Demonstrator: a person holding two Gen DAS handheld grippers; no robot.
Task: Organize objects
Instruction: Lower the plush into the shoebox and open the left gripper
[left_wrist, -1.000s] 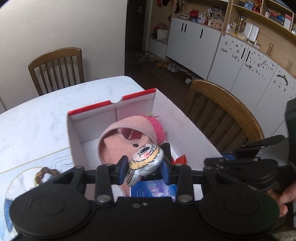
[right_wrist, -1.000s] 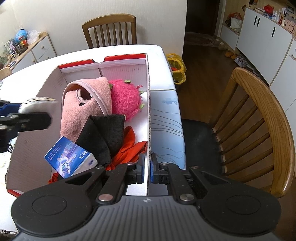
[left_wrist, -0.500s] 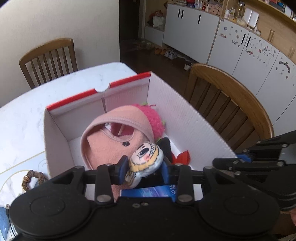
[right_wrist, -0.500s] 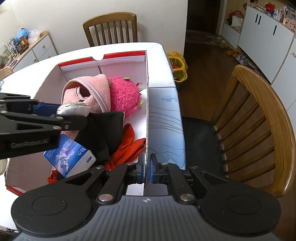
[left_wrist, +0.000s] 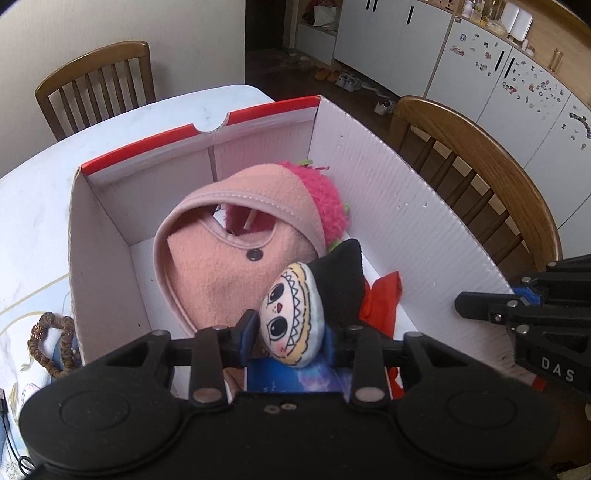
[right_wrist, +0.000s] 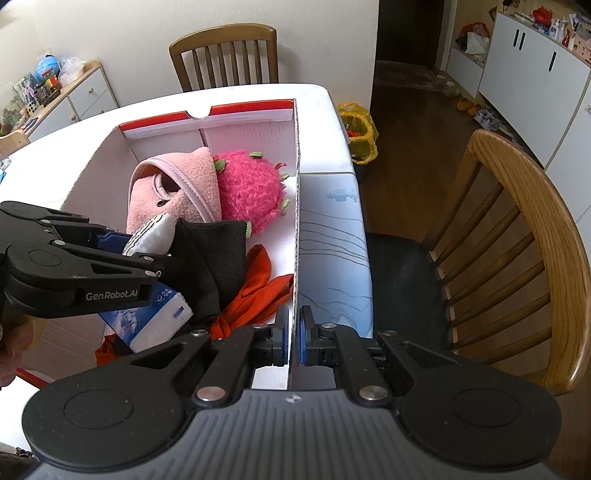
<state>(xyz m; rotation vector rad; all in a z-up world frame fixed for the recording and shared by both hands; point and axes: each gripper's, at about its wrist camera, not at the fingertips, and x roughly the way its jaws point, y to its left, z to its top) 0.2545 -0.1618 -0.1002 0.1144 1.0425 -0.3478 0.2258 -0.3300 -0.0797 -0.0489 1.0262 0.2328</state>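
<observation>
Plush doll face (left_wrist: 291, 317) pinched in left tool (left_wrist: 290, 334), low over box (left_wrist: 406, 221) contents. Right tool (right_wrist: 291, 334) clamped on box wall. Risk: toy snags black cloth (left_wrist: 340, 280), drags it out on release.

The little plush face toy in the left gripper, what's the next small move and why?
Probably open the left gripper: the plush face toy is already low inside the box, over the black cloth, while the right gripper pinches the box's side wall.
</observation>
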